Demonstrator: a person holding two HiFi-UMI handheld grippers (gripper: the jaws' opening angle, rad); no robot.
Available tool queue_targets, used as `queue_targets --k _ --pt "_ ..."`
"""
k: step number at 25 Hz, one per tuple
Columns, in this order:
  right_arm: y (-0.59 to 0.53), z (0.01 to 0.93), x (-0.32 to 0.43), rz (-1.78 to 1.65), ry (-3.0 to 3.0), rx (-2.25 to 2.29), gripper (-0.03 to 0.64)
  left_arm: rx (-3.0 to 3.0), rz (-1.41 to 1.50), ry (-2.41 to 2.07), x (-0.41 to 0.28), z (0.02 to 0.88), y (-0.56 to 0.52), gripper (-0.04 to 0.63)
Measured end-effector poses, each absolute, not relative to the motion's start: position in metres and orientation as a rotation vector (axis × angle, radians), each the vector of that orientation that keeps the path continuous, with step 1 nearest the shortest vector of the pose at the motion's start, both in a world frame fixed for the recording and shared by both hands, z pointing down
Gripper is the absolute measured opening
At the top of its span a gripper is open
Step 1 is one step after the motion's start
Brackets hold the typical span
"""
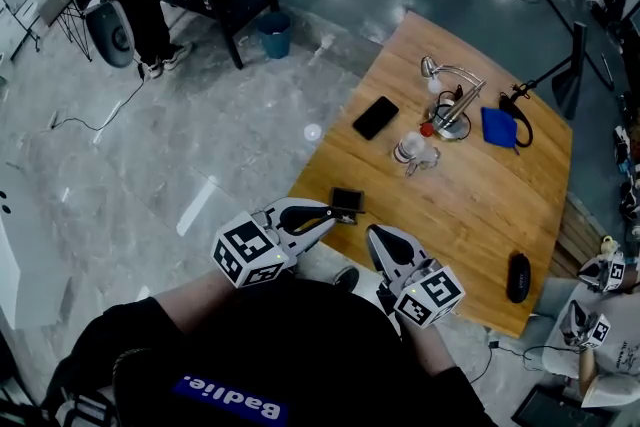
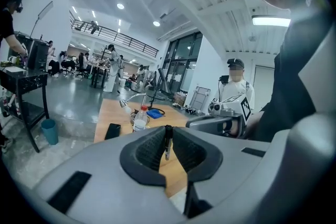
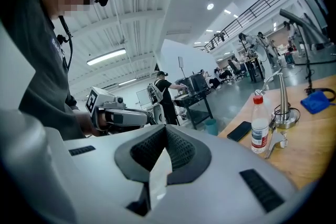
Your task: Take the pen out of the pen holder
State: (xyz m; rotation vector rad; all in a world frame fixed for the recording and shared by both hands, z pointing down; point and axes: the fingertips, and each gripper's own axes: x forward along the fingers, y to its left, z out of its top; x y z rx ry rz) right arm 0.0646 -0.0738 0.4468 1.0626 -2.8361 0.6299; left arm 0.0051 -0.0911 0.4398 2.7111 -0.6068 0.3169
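1. Between the dark ribbed pads of the left gripper (image 2: pixel 168 131), in the left gripper view, a thin black pen (image 2: pixel 167 150) is pinched. Its lower end hangs free against the wooden table (image 2: pixel 113 113).
   - Beyond the pen stands a clear bottle (image 2: pixel 139 118) with a red cap; its label is too small to read.
   - A black phone (image 2: pixel 112 130) lies left of the bottle.
   - A blue pouch (image 2: pixel 154 113) lies just right of the bottle.
   - A metal desk lamp (image 2: pixel 131 98) arches behind the bottle.
2. Left of the bottle, in the right gripper view, the pads of the right gripper (image 3: pixel 165 131) are pressed together at their tips.
   - A pale wedge shows below the pads. I cannot tell whether it is a thing or the floor seen through the gap.
   - The bottle carries a white label whose print cannot be read.
   - The phone lies just left of the bottle and the lamp's base just right of it.
   - The pouch lies farther right of the bottle.
3. Well to the person's side of the bottle, in the head view, both grippers sit by the table's near edge.
   - Each gripper's cube carries black-and-white square markers.
   - The pen holder (image 1: pixel 347 200), a small dark box, rests at that edge between the bottle and the left gripper, just off its tips.
   - The pen is in the jaws, not in the box.
   - White letters on a blue strip (image 1: pixel 230 398) on the person's dark top, upside down here, seem to read "Badlie."
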Motion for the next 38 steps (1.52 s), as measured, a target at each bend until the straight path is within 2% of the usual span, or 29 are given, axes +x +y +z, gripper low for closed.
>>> queue_targets --k 38 --pt "-0.070 0.441 0.051 0.537 -2.838 0.987 0.003 2.719 0.329 -0.517 0.021 0.446 -0.078 0.052"
